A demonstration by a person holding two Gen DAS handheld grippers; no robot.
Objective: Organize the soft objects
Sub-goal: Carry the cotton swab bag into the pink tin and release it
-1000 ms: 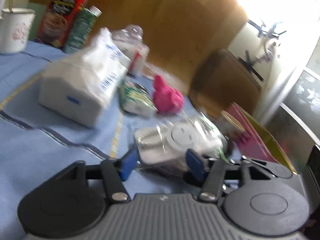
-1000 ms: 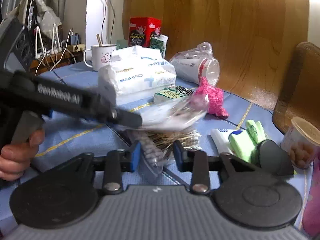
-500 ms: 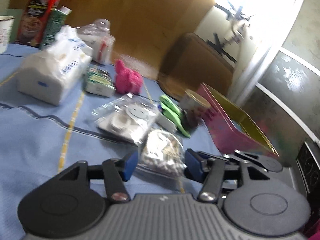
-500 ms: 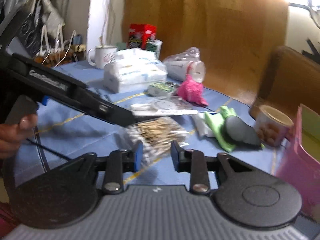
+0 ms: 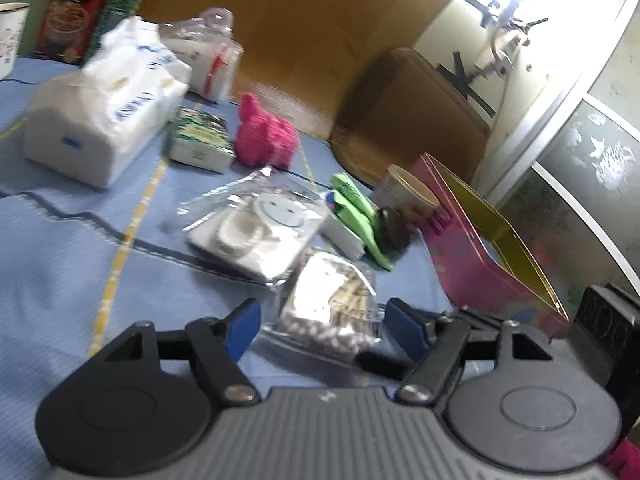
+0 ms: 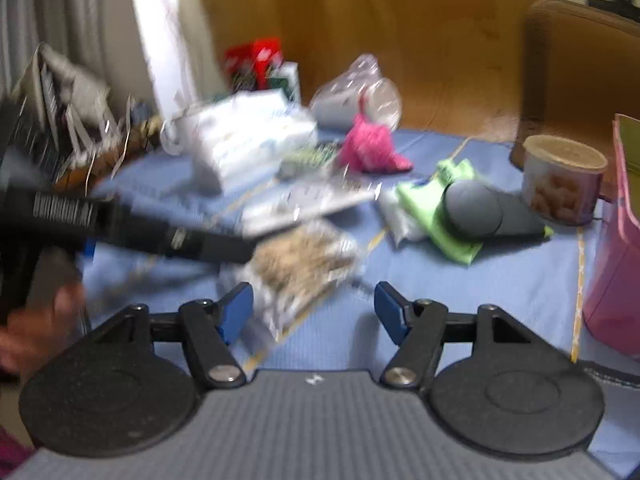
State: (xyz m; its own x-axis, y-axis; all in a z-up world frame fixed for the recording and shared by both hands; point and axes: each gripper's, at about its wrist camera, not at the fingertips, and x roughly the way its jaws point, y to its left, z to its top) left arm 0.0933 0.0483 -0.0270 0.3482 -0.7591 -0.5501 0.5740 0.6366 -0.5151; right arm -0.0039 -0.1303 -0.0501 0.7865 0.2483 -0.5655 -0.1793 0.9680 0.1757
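The left gripper point(image 5: 323, 326) has its jaws opening, the 2 blue pads point(image 5: 405, 330) set wide on either side of a clear bag of cotton swabs point(image 5: 334, 300) that lies on the blue tablecloth point(image 5: 60, 264). The pads do not press on the bag, so it lies loose between them.

The right gripper point(image 6: 314, 308) is also opening its jaws. In its view the same bag of swabs point(image 6: 300, 268) sits just ahead of its left pad point(image 6: 236, 312) and partly between the pads, though blur makes it hard to say whether that pad touches the plastic; it appears free. The left gripper's black body point(image 6: 132, 228) crosses this view from the left, with the person's hand point(image 6: 36, 328) under it.

Just beyond the swabs lies a clear packet with a white smiley face point(image 5: 264, 224). To its right are a bright green soft packet point(image 5: 356, 208) and a dark grey rounded object point(image 6: 480, 210) resting on it. Behind these stands a round tub with a tan lid point(image 6: 560, 180), and at the right edge an open pink box point(image 5: 488, 256).

Farther back sit a pink knitted item point(image 5: 266, 136), a small green-printed pack point(image 5: 200, 140), a large white tissue pack point(image 5: 104, 100) and a crumpled clear bag point(image 5: 204, 52). At the far edge stand a red carton point(image 5: 76, 4), a green carton point(image 5: 116, 12) and a white mug point(image 5: 8, 36).
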